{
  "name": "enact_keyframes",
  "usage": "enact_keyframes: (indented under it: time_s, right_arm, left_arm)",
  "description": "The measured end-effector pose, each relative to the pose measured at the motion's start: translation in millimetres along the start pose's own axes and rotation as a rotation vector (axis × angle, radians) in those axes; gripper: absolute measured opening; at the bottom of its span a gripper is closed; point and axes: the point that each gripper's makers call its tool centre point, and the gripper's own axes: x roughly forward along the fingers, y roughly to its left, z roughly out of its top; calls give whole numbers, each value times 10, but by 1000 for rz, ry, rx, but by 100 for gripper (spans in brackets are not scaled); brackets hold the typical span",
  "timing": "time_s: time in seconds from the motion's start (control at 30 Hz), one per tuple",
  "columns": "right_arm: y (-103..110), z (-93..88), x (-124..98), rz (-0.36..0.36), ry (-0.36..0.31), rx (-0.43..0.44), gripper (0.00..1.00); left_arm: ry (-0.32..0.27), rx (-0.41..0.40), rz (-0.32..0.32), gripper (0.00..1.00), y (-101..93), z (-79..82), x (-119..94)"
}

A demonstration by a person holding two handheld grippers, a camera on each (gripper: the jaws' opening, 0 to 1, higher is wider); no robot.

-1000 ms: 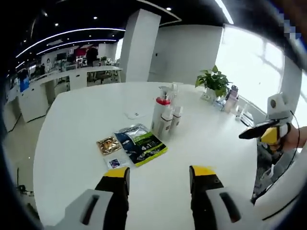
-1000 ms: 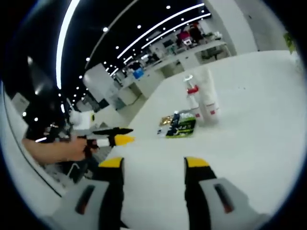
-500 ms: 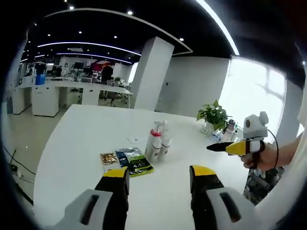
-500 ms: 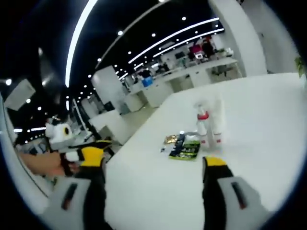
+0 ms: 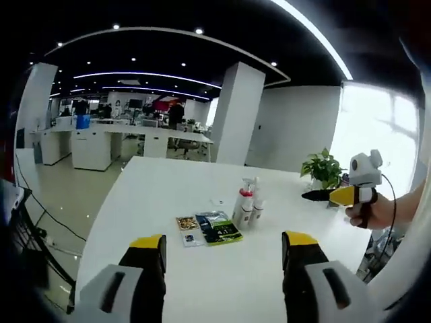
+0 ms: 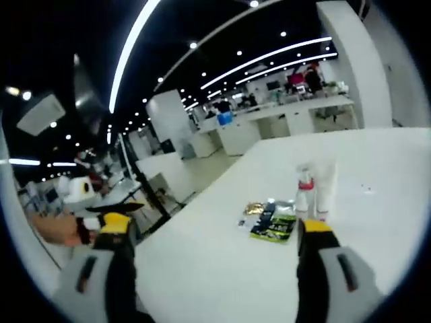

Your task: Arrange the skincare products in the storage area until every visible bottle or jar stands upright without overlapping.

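Note:
A tight cluster of upright white bottles (image 5: 246,206) stands mid-table, one with a red collar under a clear pump top. They also appear in the right gripper view (image 6: 314,194). Beside them lie flat sachets: a dark green-and-blue one (image 5: 219,227) (image 6: 275,227) and a small gold one (image 5: 186,221) (image 6: 254,208). My left gripper (image 5: 224,243) hangs open well short of them, holding nothing. My right gripper (image 6: 215,230) is open too, jaws wide apart. The right gripper (image 5: 337,195) also comes in from the right, held in a hand.
The round white table (image 5: 168,195) stretches far around the products. A potted plant (image 5: 324,168) stands at its far right edge. The left gripper (image 6: 101,210) and a hand (image 6: 57,230) show at the left. Office desks (image 5: 87,145) and a white pillar (image 5: 236,114) lie beyond.
Both views have drawn back and risen, so the bottles and sachets look smaller and farther. Both pairs of jaws now stand wider apart. The products themselves have not moved.

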Motion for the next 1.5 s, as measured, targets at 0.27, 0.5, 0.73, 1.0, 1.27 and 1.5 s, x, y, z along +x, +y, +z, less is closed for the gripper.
enact_keyframes:
  time_s: [0.27, 0.5, 0.73, 1.0, 1.27, 1.5]
  right_arm:
    - [51, 101, -83, -5, -35, -21, 99]
    - [117, 85, -116, 17, -43, -32, 99]
    - [171, 94, -173, 21, -72, -38, 99]
    - [122, 101, -324, -19, -109, -28, 99]
    - [111, 103, -464, -44, -150, -24, 99]
    - [106, 114, -460, -54, -162, 4, 99]
  left_arm:
    - [-61, 31, 54, 84, 140, 235, -152]
    - [-102, 46, 84, 89, 173, 274, -272]
    - [-91, 42, 81, 95, 110, 78, -393]
    - [-104, 43, 67, 100, 126, 74, -370]
    - [-127, 55, 47, 100, 142, 197, -289]
    - [-140, 44, 31, 100, 110, 215, -239]
